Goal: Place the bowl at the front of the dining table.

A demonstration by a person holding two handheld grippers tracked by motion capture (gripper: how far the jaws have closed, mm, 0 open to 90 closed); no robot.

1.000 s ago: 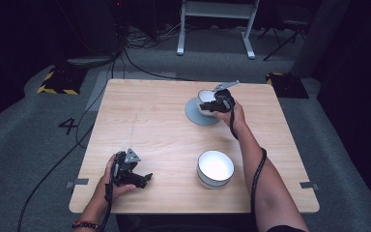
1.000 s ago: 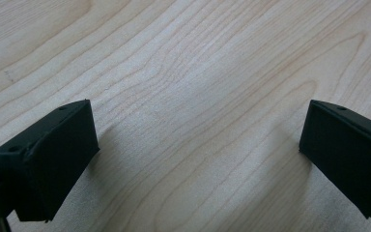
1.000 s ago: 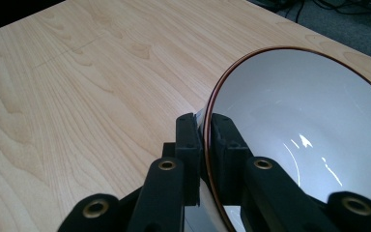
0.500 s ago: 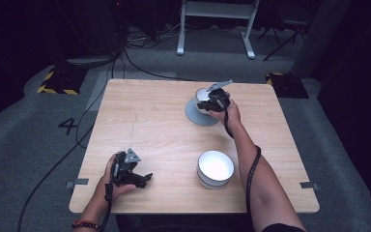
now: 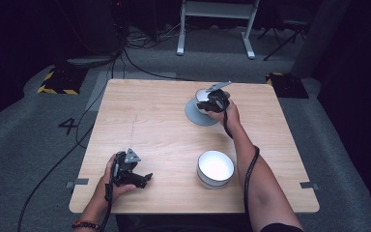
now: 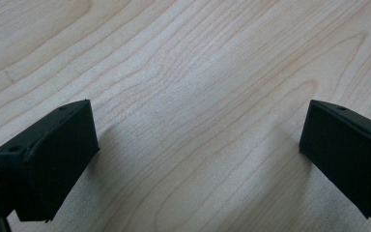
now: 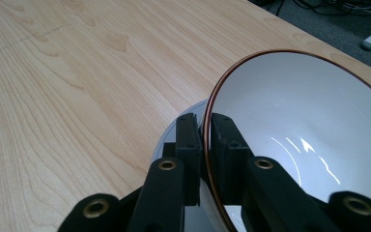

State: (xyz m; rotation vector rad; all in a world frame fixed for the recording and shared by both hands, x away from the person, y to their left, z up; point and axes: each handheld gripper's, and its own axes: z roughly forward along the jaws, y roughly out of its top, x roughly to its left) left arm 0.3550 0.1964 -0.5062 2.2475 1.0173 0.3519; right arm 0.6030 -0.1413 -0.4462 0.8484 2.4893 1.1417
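My right gripper (image 5: pixel 206 103) is at the far right of the table, shut on the rim of a white bowl (image 5: pixel 202 95) with a thin brown edge. In the right gripper view the two pads (image 7: pixel 189 145) pinch that rim from both sides, and the bowl (image 7: pixel 299 140) tilts over a flat grey plate (image 7: pixel 170 140). The plate (image 5: pixel 196 117) lies under the bowl. My left gripper (image 5: pixel 144 178) rests at the table's front left in the person's hand. Its jaws stand wide apart over bare wood (image 6: pixel 198 121) with nothing between them.
A second white bowl (image 5: pixel 215 168) stands upright near the front right, beside the right forearm. The light wooden table (image 5: pixel 149 125) stands on grey carpet, with cables and a white stand base (image 5: pixel 217 9) on the floor beyond the far edge.
The right forearm has swung slightly leftward while the gripper keeps the bowl over the plate. The left hand has stayed where it was.
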